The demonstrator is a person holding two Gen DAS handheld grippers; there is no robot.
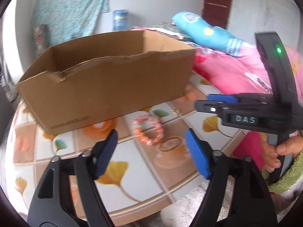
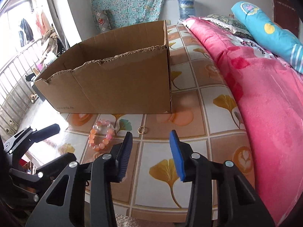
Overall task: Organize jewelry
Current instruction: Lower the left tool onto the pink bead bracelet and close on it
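Observation:
A pink and orange bead bracelet (image 1: 148, 130) lies on the patterned bed sheet just in front of an open cardboard box (image 1: 106, 87). It also shows in the right wrist view (image 2: 101, 137), with the box (image 2: 113, 87) behind it. A small gold ring (image 1: 177, 111) lies to the bracelet's right, also in the right wrist view (image 2: 141, 130). My left gripper (image 1: 151, 138) is open and empty, just short of the bracelet. My right gripper (image 2: 150, 138) is open and empty, close before the ring; it shows in the left wrist view (image 1: 210, 102) at the right.
A pink blanket (image 2: 265, 98) and a blue pillow (image 2: 265, 28) are heaped along the right of the bed. A metal railing (image 2: 17, 71) and window lie to the left. A green towel (image 1: 287, 176) is at the lower right.

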